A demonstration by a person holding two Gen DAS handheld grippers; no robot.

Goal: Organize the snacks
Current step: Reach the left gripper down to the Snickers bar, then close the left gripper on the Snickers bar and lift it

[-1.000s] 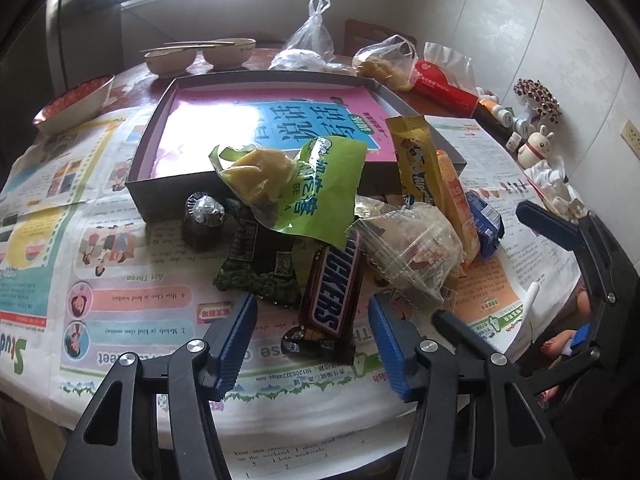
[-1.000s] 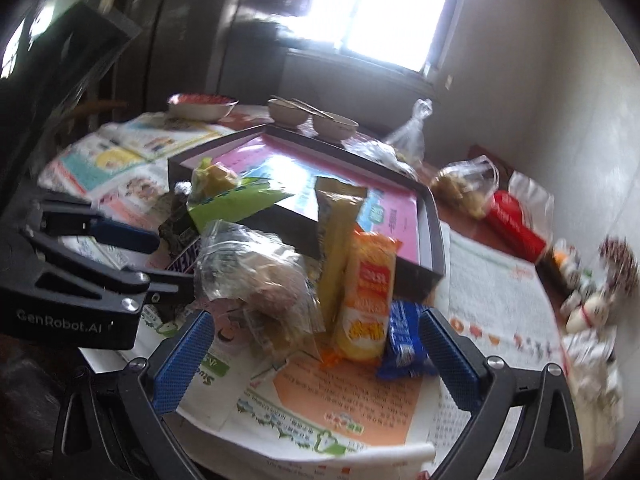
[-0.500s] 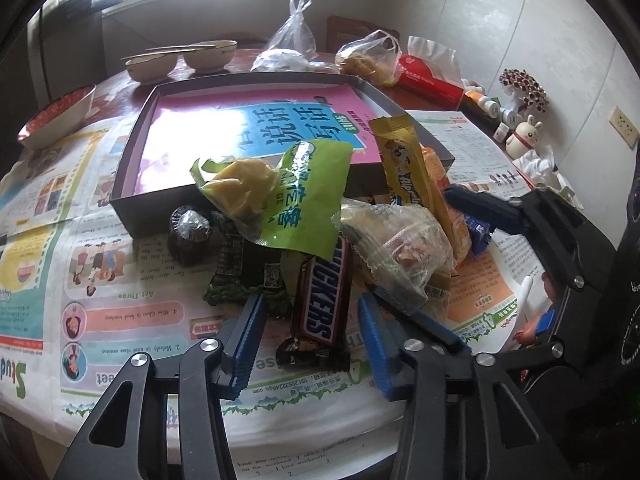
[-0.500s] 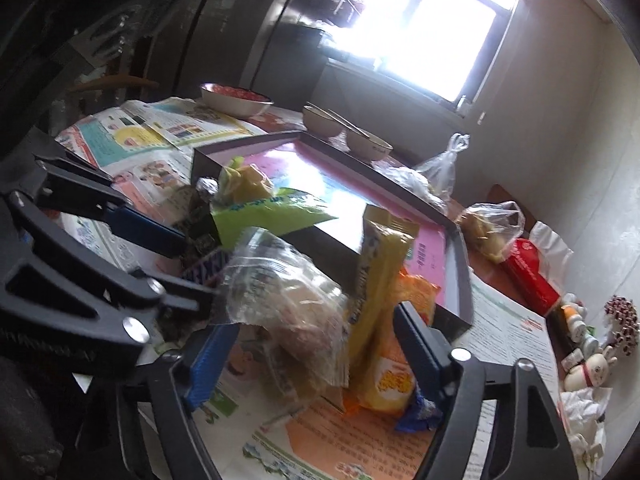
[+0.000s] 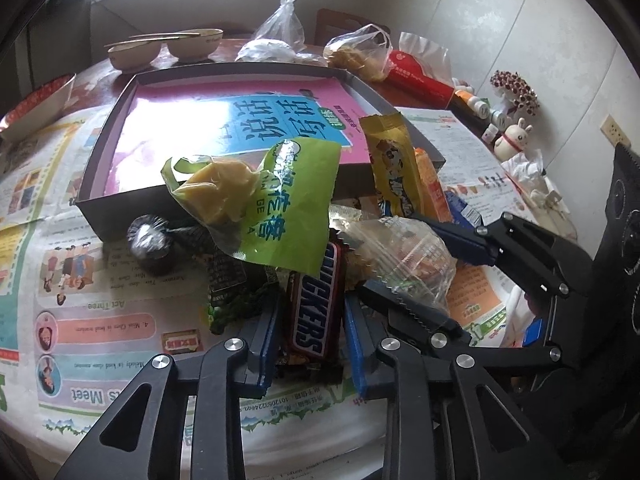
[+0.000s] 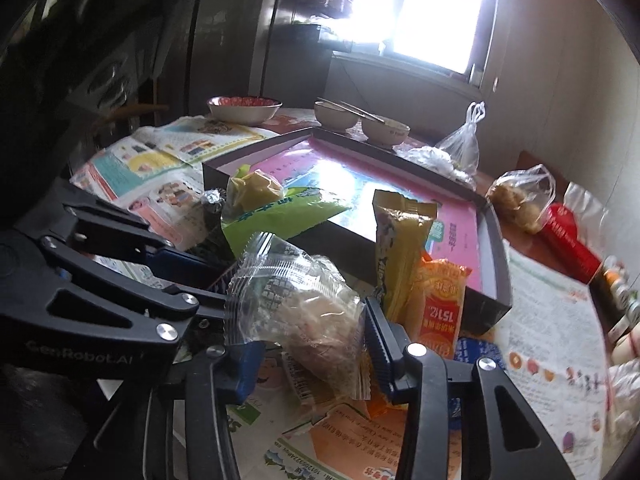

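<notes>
A pile of snacks lies on newspaper in front of a shallow dark box [image 5: 96,184] lined with a pink book. My left gripper [image 5: 310,344] has its blue fingers pressed against both sides of a Snickers bar [image 5: 316,300]. My right gripper [image 6: 312,354] has its fingers against both sides of a clear bag of pastry [image 6: 304,300], which also shows in the left wrist view [image 5: 400,256]. A green packet [image 5: 288,204], a yellow wrapper [image 5: 394,164], an orange packet [image 6: 440,300] and a foil-wrapped sweet [image 5: 150,240] lie around them.
Two bowls with chopsticks [image 5: 168,46] and a red bowl [image 5: 36,100] stand behind and left of the box. Plastic bags [image 5: 280,28], a red tissue pack [image 5: 420,76] and small figurines [image 5: 512,136] line the back right by the wall.
Both grippers moved forward into the pile and narrowed. The left closed around the Snickers bar, the right around the clear pastry bag.
</notes>
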